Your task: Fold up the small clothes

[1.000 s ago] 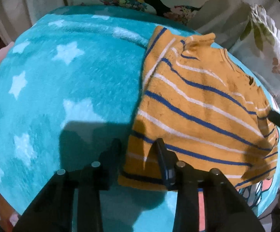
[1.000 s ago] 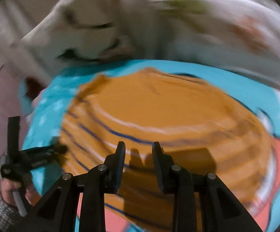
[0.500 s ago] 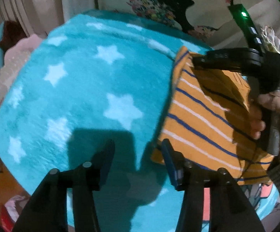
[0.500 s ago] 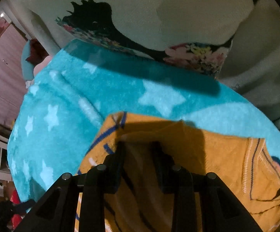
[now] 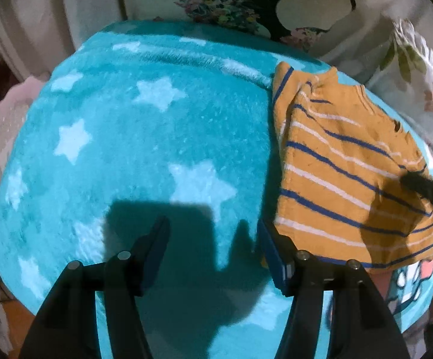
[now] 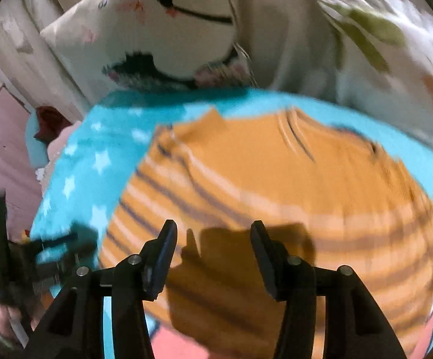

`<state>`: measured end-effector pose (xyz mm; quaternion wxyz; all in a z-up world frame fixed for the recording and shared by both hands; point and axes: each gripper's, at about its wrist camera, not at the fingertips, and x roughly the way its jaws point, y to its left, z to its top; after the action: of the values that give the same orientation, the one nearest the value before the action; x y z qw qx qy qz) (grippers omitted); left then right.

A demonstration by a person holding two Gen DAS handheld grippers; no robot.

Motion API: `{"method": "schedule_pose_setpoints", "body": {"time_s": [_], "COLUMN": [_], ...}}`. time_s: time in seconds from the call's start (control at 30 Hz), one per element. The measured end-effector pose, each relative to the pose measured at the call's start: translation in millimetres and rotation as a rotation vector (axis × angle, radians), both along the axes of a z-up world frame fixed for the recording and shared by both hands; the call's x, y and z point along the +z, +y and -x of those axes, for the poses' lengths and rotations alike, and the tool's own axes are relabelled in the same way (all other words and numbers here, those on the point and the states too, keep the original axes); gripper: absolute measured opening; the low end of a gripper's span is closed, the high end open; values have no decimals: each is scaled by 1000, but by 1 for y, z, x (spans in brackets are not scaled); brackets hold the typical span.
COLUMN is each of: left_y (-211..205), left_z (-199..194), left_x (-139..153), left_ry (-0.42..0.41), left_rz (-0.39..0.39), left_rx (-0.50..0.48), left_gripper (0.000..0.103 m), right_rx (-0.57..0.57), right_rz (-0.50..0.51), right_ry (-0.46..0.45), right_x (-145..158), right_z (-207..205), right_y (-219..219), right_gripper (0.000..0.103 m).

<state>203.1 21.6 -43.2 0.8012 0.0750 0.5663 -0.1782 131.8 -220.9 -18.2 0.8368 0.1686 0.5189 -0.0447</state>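
Left wrist: both grippers' fingers [image 5: 156,239] spread wide, gripping nothing.

Blanket [image 5: 144,137]: plush fleece, fuzzy nap, matt. Shirt [image 5: 344,179]: knit cloth w/ ribbed hem, matt, slightly pilled. Grippers [image 5: 213,239] [image 6: 213,239]: matt black plastic, shiny metal screws. Pillow [image 6: 162,33]: smooth printed cloth.

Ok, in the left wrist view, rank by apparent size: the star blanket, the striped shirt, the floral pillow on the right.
1. Star blanket, fills most of the frame.
2. Striped shirt.
3. Floral pillow, smallest as seen, but it is cut off by the frame edge and farther away, so its real size is unsure.
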Motion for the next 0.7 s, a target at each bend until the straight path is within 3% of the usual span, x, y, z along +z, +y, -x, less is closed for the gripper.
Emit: {"method": "schedule_pose_setpoints", "body": {"time_s": [0.23,0.43,0.7], "left_y": [-8,-12,-6], "left_z": [-5,-3,-4], "left_x": [-5,-6,-8], "left_ry": [-17,-21,-15], "left_rz": [-51,-62,-62], "left_rx": [-67,-122,-139], "left_gripper": [60,63,64], "right_rx": [-30,32,51], "right_rz": [17,86,96], "right_ry": [27,24,29], "right_x": [-12,-21,-29], "right_z": [51,56,57], "right_y": [35,76,103], "right_gripper": [55,55,55]}}
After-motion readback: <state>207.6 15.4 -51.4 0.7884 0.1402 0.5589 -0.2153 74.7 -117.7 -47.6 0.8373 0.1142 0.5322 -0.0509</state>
